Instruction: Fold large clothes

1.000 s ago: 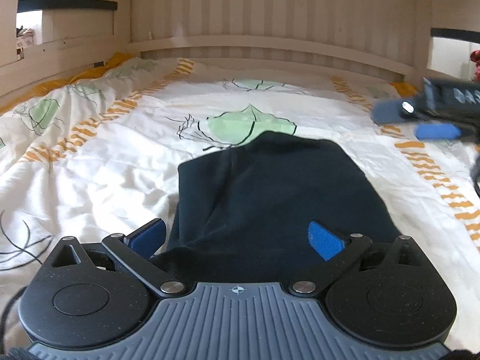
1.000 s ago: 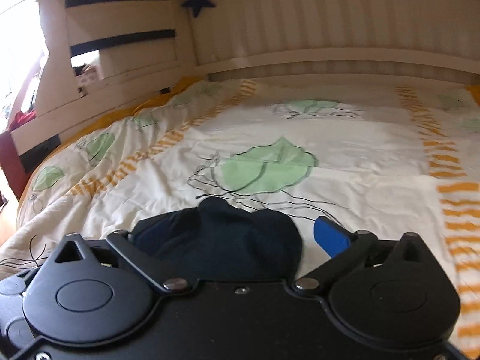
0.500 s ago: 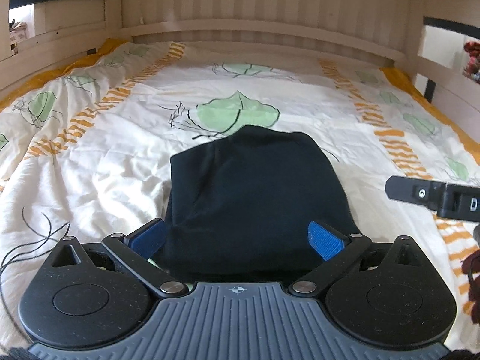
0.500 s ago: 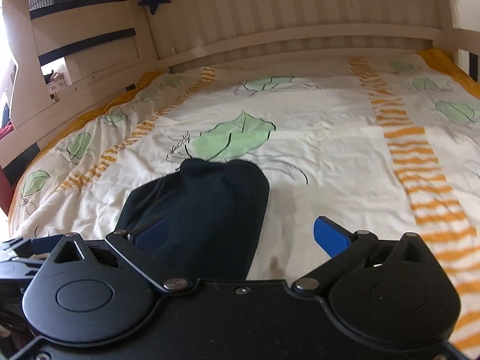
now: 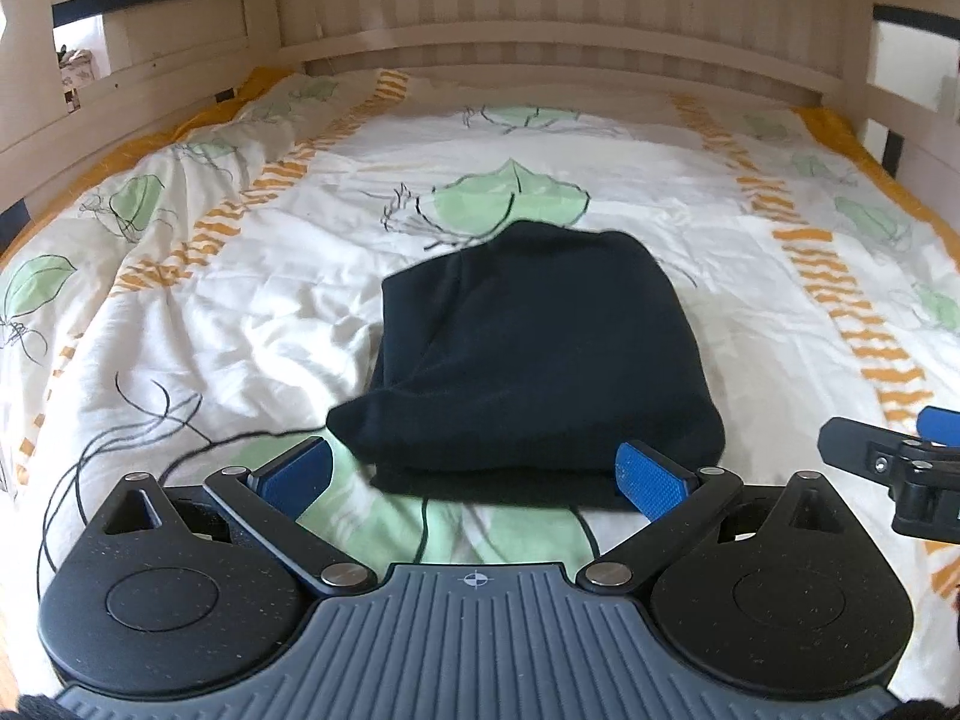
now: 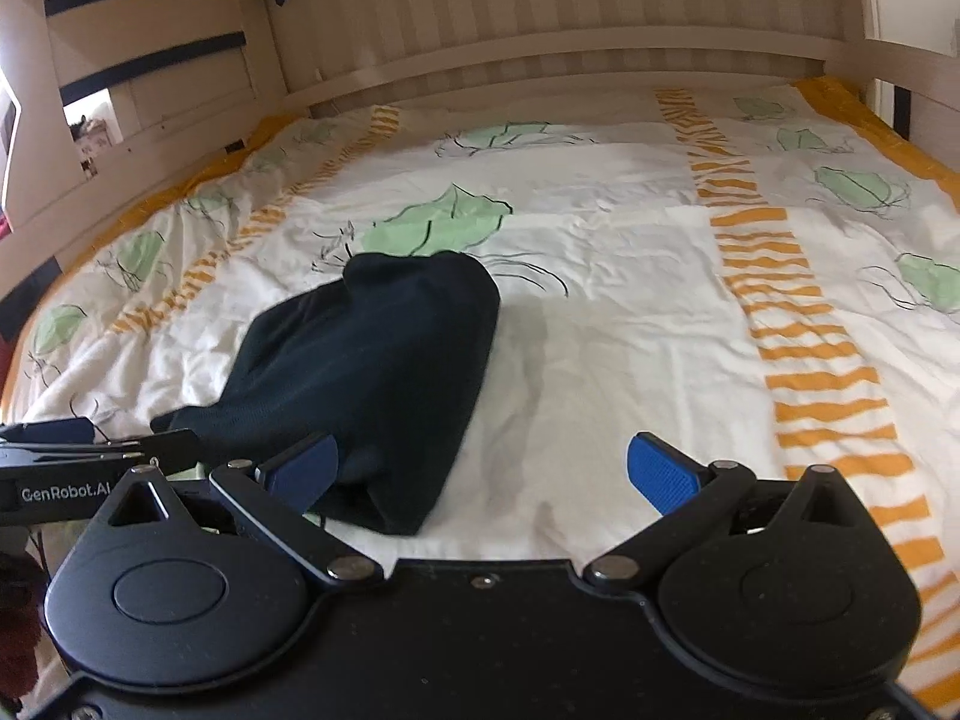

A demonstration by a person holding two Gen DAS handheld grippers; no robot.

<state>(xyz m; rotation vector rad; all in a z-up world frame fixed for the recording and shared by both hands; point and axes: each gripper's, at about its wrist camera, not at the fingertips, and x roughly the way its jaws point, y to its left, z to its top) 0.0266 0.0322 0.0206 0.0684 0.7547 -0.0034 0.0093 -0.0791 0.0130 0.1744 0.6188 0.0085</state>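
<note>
A dark navy garment (image 5: 540, 354) lies folded into a compact stack on the bed, also seen left of centre in the right wrist view as the garment (image 6: 372, 372). My left gripper (image 5: 474, 474) hovers just short of its near edge, open, with nothing between its blue pads. My right gripper (image 6: 483, 471) is open too, beside the stack's right side, with its left pad (image 6: 300, 471) in front of the near corner. The right gripper (image 5: 900, 462) shows at the right edge of the left wrist view, and the left gripper (image 6: 90, 456) at the left edge of the right one.
The bed is covered by a white quilt (image 5: 240, 300) with green leaves and orange stripes, rumpled on the left. A pale wooden headboard (image 5: 540, 42) and side rails (image 6: 150, 114) enclose it. A thin black cord (image 5: 120, 438) lies on the quilt at left.
Both grippers have pulled back and up from the folded garment, which stays in place. The right gripper swung from above the far end to the near right of the stack.
</note>
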